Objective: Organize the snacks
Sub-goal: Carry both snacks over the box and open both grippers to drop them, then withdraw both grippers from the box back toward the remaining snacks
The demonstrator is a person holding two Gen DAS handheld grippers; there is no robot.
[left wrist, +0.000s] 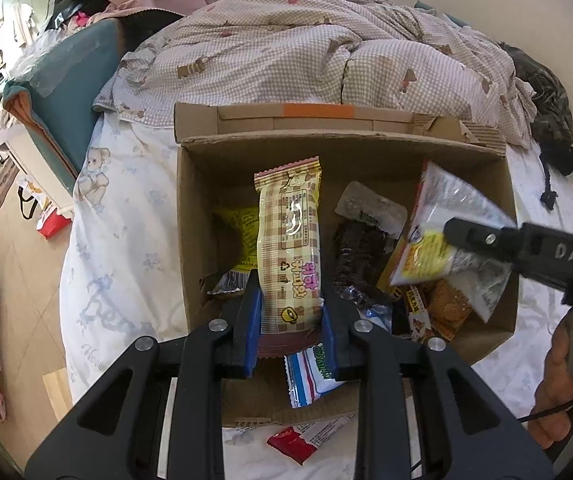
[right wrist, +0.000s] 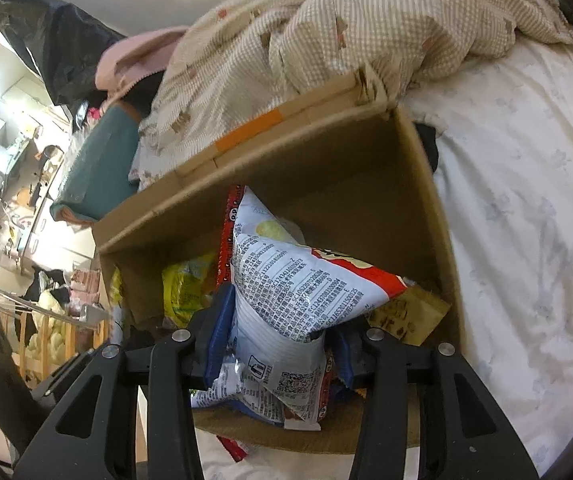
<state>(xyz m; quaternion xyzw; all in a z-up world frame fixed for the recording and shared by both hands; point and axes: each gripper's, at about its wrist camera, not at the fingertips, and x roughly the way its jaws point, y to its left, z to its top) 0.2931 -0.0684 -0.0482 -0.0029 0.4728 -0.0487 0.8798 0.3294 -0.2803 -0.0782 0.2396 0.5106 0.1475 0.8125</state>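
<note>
The left gripper [left wrist: 291, 322] pinches a checked snack bar [left wrist: 289, 248] above the cardboard box [left wrist: 190, 216]; the right gripper [right wrist: 282, 354] clamps a chip bag [right wrist: 286, 300] at its right wall. Both packets are slick. Either could slip or catch the rim and land on the bed.

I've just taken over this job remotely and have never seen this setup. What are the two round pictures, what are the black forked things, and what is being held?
There is no robot arm here: a person holds a handheld tool in each hand, and each carries a wide-angle camera looking along its two fingers. The left view shows the left tool shut on a plaid snack bar above an open cardboard box standing on a bed. The right tool, seen in its own view, is shut on a white and red chip bag over the same box. Other snack packets lie inside. A red packet lies on the sheet outside the box.
</note>
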